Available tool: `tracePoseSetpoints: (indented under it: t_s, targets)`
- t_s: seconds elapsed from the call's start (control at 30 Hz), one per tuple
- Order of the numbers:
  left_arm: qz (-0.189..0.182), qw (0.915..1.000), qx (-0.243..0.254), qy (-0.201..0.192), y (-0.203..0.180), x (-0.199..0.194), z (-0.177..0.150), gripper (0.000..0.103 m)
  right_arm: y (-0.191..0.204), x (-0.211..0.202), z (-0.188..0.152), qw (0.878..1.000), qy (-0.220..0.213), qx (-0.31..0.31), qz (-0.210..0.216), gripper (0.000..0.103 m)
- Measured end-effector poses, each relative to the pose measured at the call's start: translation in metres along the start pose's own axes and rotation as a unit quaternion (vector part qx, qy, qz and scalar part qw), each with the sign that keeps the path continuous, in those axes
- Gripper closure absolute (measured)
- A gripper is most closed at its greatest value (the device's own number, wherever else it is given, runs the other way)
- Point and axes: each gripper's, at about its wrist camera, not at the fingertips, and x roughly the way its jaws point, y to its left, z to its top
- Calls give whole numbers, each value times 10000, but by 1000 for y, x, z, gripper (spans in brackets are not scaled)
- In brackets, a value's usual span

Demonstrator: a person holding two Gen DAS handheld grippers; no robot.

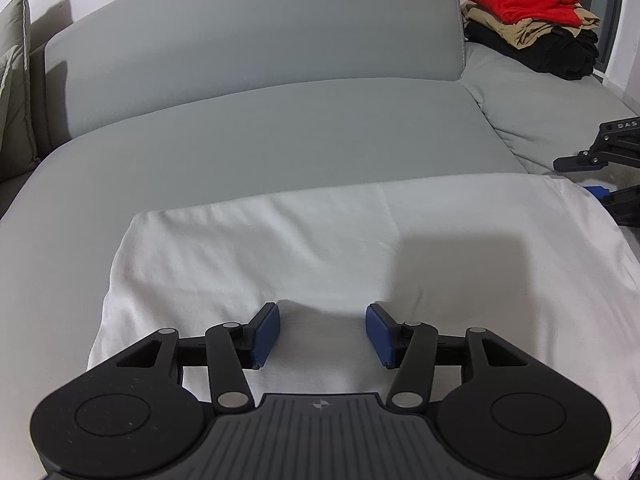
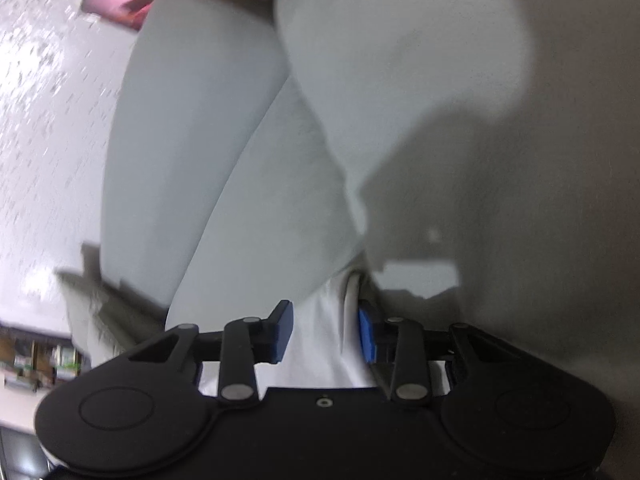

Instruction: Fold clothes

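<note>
Left wrist view: white garment (image 1: 320,240) flat on sofa seat (image 1: 280,128); left gripper (image 1: 322,332) jaws spread, clear above cloth. Right gripper (image 2: 325,332) jaws straddling garment edge, contact uncertain. Best pinched fully before lifting; folded evenly.

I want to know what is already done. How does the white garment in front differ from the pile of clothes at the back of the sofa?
The white cotton garment lies spread flat as one piece on the near seat; the stacked pile of folded clothes holds several folded pieces, far right. The garment is white; the pile is red, tan and black. Both rest on the grey upholstered sofa.
</note>
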Motion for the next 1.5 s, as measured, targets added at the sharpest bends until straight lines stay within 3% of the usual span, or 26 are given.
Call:
tracePoseSetpoints:
  t_s: [0.13, 0.3, 0.43, 0.53, 0.6, 0.7, 0.73, 0.8, 0.9, 0.97, 1.07, 1.23, 1.5]
  targets:
    - [18, 10000, 9, -15, -1, 1, 0, 51, -7, 11, 5, 9997, -46, 226, 44, 77]
    - [27, 10000, -74, 18, 0, 1, 0, 49, -6, 10, -2, 9996, -133, 105, -214, 97]
    - [60, 9999, -92, 49, 0, 2, -1, 47, -1, -9, -8, 9963, -811, 2, -296, 98]
    - [70, 9999, -89, 47, 1, 1, -2, 47, -1, -31, -11, 9869, -1557, 38, -418, 99]
    - [76, 9999, -75, 38, 1, 0, -2, 47, -6, -45, -7, 9831, -1787, 141, -359, 100]
    - [76, 9999, -67, 31, 1, 0, -2, 47, -11, -51, -5, 9859, -1640, 216, -269, 97]
    - [73, 9999, -72, 32, 2, 0, -2, 47, -11, -52, -5, 9887, -1472, 174, -231, 89]
    - [74, 9999, -67, 30, 2, 0, -2, 47, -8, -47, -4, 9943, -1031, -12, -279, 85]
    - [75, 10000, -50, 25, 2, 0, -2, 47, 5, -43, -4, 9904, -863, -534, -942, 97]
    - [75, 10000, -49, 27, 2, 0, -2, 47, 12, -36, -6, 9857, -744, -799, -1283, 99]
    - [79, 9999, -55, 31, 2, 0, -1, 47, 7, -30, -3, 9895, -504, -767, -1112, 94]
    - [79, 10000, -39, 30, 2, 0, -1, 47, -8, -30, 10, 9972, -408, -92, -626, 89]
    - [94, 10000, -20, 20, 1, 0, -2, 47, -12, -27, 1, 9970, -384, 139, -652, 91]
